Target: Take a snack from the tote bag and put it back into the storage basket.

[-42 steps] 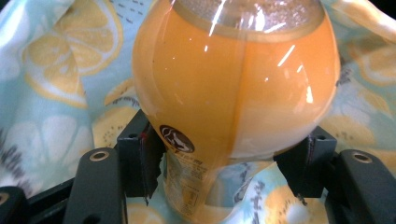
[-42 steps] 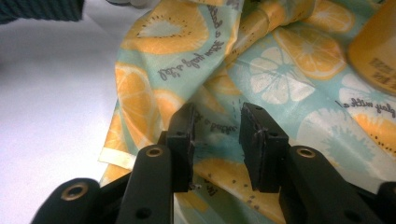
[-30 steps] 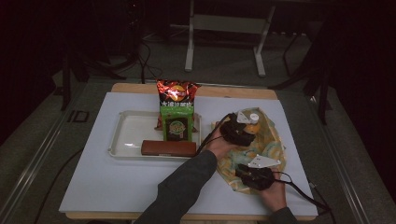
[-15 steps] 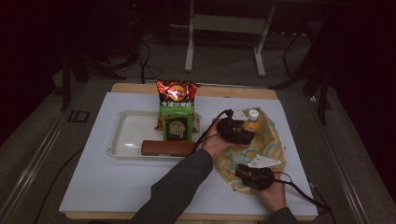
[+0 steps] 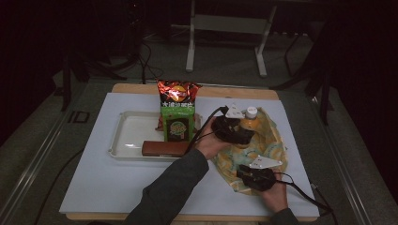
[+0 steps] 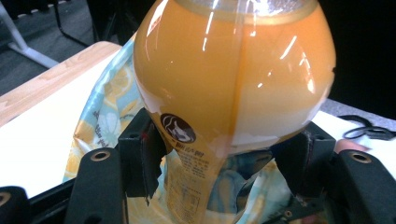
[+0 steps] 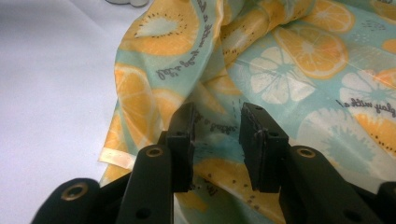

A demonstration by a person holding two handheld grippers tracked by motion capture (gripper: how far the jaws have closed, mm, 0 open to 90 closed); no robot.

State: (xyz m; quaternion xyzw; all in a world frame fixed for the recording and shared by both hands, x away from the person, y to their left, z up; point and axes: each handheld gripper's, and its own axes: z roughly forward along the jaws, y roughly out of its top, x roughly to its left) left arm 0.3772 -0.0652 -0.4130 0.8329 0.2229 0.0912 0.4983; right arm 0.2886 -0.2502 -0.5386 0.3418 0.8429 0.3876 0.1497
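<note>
Nearest the person, the right gripper (image 5: 257, 176) rests low on the front edge of the fruit-print cloth (image 5: 263, 149), its jaws part-way closed with a fold of that cloth (image 7: 219, 126) between them; whether the pads truly pinch the fabric I cannot tell. Farther in, the left gripper (image 5: 234, 131) clamps its jaws on the lower body of the orange drink bottle (image 5: 247, 125), one pad on each side of the labelled waist, as the left gripper view shows (image 6: 233, 79). The bottle stands about upright over the cloth, long axis vertical, white cap (image 5: 252, 111) pointing up and slightly away. To the left lies the white tray (image 5: 129, 136), with a brown bar (image 5: 164, 148) across its near rim and a green snack bag (image 5: 178, 119) standing at its right end, on the white table cover (image 5: 94, 187)
</note>
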